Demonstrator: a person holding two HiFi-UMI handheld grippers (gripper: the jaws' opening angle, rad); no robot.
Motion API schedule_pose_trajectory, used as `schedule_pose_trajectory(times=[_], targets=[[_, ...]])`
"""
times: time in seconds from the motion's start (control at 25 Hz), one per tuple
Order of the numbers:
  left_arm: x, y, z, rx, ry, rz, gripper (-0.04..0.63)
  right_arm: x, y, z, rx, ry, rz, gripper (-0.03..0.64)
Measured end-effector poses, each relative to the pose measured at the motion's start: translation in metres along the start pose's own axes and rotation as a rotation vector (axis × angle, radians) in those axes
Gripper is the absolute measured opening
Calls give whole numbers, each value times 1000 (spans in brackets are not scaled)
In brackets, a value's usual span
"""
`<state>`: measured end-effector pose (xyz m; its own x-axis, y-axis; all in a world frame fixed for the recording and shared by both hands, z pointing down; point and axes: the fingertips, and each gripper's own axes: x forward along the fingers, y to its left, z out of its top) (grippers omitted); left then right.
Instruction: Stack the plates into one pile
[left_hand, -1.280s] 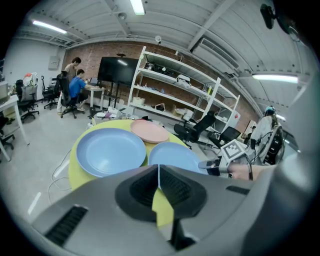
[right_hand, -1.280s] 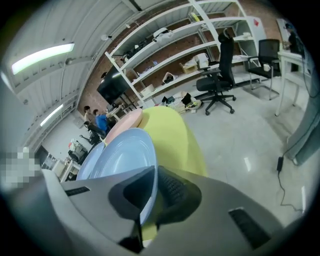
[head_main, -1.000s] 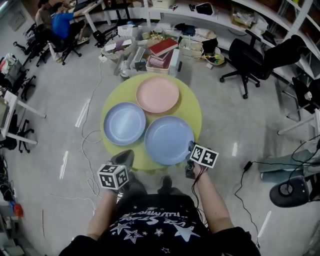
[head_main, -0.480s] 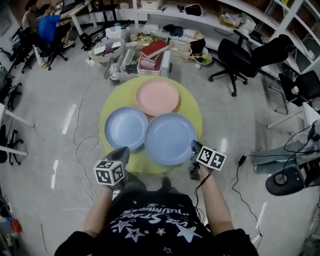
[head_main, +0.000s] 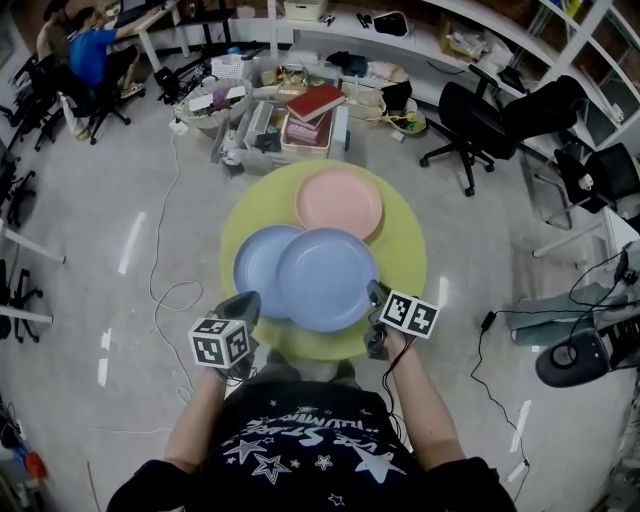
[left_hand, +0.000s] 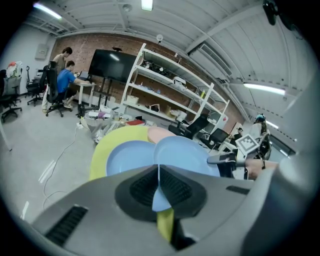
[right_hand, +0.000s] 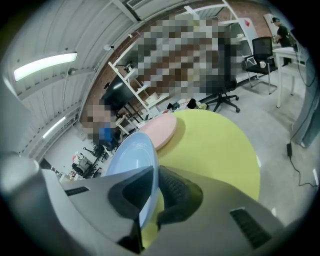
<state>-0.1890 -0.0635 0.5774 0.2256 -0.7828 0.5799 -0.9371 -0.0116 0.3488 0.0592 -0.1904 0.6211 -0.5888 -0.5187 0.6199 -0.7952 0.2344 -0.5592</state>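
Observation:
Three plates are on or over the round yellow table (head_main: 402, 252): a pink plate (head_main: 339, 202) at the far side, a blue plate (head_main: 256, 266) at the left, and a second blue plate (head_main: 327, 279) overlapping its right part. My right gripper (head_main: 375, 302) grips that second plate by its near right rim (right_hand: 134, 156); the jaws are opening slightly with the rim still between them. The plate looks tilted, and I cannot tell whether it touches the plate below. My left gripper (head_main: 244, 309) is shut and empty, hovering at the table's near left edge (left_hand: 159, 176).
Beyond the table stand a crate with books (head_main: 314, 110) and boxes of clutter. A black office chair (head_main: 490, 110) is at the back right. Cables (head_main: 168, 292) lie on the floor at the left. People sit at a desk (head_main: 85, 45) far left.
The right gripper has carried the right blue plate leftward, from beside the left blue plate to overlapping it. The left gripper has stayed near the table's front left edge.

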Motion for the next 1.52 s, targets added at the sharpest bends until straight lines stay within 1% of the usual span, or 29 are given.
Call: schedule_pose_trajectory(times=[0.32,0.64,0.8,0.92,1.04,1.24,1.32,1.36,1.52], targets=[[2,54,4,-11,9,-12,23,51,44,-21,-2,24,-13,37],[1,87,9,-5,42,-46,23,76,74,-33,-9,31,-50,40],[-2,96,10,-1,57,-67,23,80,78,-35,-22,28,-98,37],[0,98,9,5,67,-85,23,82,74,-37,-54,45,-132,34],[1,99,7,14,74,-96,23,84,72,-39,-98,39,-160,34],[1,100,5,19,79,-113,23,87,69,-47,-244,58,-249,35],[1,101,6,21,81,-120,23,87,72,-47,-291,62,-259,39],[0,101,6,22,84,-123,23,87,75,-47,-306,65,-251,52],[2,99,8,30,94,-129,23,87,83,-49,-331,83,-212,144]])
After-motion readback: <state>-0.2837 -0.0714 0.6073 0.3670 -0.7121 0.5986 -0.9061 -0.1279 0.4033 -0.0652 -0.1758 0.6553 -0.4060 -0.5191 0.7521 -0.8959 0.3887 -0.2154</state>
